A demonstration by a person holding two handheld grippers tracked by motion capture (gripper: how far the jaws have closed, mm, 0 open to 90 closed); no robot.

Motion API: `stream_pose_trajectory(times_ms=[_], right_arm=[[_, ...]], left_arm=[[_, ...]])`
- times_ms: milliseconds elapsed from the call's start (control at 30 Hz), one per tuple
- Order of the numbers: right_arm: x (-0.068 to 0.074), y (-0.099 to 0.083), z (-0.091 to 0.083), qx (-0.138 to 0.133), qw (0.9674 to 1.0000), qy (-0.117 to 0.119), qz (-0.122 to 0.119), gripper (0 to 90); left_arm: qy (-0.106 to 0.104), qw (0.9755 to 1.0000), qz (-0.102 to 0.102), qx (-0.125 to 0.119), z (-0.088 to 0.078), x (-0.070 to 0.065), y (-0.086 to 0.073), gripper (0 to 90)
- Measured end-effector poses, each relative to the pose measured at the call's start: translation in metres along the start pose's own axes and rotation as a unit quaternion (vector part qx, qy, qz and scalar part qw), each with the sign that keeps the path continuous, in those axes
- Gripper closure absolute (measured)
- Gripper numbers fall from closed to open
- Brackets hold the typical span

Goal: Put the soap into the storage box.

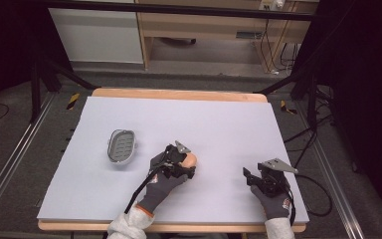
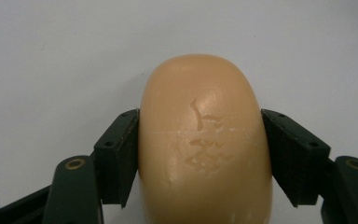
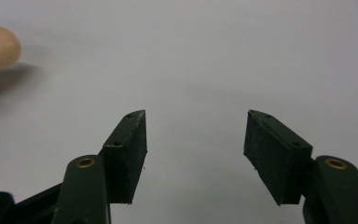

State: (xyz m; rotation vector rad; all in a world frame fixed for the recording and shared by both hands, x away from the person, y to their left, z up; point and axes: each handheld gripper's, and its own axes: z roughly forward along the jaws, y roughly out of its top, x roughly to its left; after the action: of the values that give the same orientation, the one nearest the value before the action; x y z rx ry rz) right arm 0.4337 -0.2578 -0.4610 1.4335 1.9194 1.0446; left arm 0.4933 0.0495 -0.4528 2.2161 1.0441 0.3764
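White sheeting covers the counter (image 1: 129, 124). My left claw (image 2: 200, 154) has its pads pressed on the peach soap bar (image 2: 205, 140) mid-counter; my right claw (image 3: 195, 154) rests gaping, empty. I judge the grasp made; next, lift toward the soap dish (image 1: 121, 146).

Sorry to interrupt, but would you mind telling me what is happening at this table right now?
A person works at a table covered in white, with a two-jaw gripper in each hand. The left gripper has its pads against both sides of a peach-coloured bar of soap that lies on the table. The right gripper rests off to the side with its jaws open and nothing between them. A metal soap dish sits beyond the left hand, with nothing in it.
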Motion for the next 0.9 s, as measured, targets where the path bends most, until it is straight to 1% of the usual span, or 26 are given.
stream_pose_trajectory(times_ms=[133, 167, 233, 300, 467, 500, 533, 567, 800, 833, 867, 900], right_arm=[[0.0, 0.0, 0.0, 0.0, 1.0, -0.001, -0.001, 39.1], [0.0, 0.0, 0.0, -0.001, 1.0, -0.001, -0.001, 39.1], [0.0, 0.0, 0.0, -0.001, 1.0, -0.001, -0.001, 39.1], [0.0, 0.0, 0.0, -0.001, 1.0, -0.001, -0.001, 39.1], [0.0, 0.0, 0.0, -0.002, 1.0, -0.001, -0.002, 39.1], [0.0, 0.0, -0.001, -0.001, 1.0, 0.001, 0.002, 39.1], [0.0, 0.0, 0.0, -0.002, 1.0, -0.001, -0.001, 39.1], [0.0, 0.0, 0.0, -0.002, 1.0, -0.001, 0.0, 39.1], [0.0, 0.0, 0.0, -0.002, 1.0, -0.002, -0.003, 39.2], [0.0, 0.0, 0.0, -0.003, 1.0, -0.003, -0.003, 39.2], [0.0, 0.0, 0.0, -0.003, 1.0, -0.002, -0.004, 39.2], [0.0, 0.0, 0.0, -0.003, 1.0, -0.002, -0.004, 39.2]], left_arm=[[-0.002, 1.0, -0.001, -0.005, -0.008, 0.002, 0.001, 31.6], [-0.005, 0.9999, -0.005, -0.011, -0.012, 0.003, 0.001, 31.6], [-0.004, 0.9999, 0.0, -0.012, -0.017, 0.004, 0.001, 31.6], [-0.006, 0.9999, -0.002, -0.015, -0.019, 0.004, 0.001, 31.6], [-0.005, 0.9997, -0.001, -0.022, -0.033, 0.008, 0.0, 31.6], [-0.004, 0.9996, -0.004, -0.027, -0.035, 0.008, 0.0, 31.6], [-0.004, 0.9996, -0.004, -0.027, -0.035, 0.008, 0.0, 31.7], [-0.004, 0.9995, -0.006, -0.032, -0.04, 0.011, -0.001, 31.7], [0.002, 0.9986, -0.018, -0.049, -0.057, 0.021, -0.003, 31.7], [0.002, 0.9986, -0.018, -0.049, -0.057, 0.021, -0.003, 31.7], [0.005, 0.9982, -0.023, -0.055, -0.062, 0.025, -0.004, 31.7], [0.005, 0.9982, -0.023, -0.055, -0.062, 0.025, -0.004, 31.7]])
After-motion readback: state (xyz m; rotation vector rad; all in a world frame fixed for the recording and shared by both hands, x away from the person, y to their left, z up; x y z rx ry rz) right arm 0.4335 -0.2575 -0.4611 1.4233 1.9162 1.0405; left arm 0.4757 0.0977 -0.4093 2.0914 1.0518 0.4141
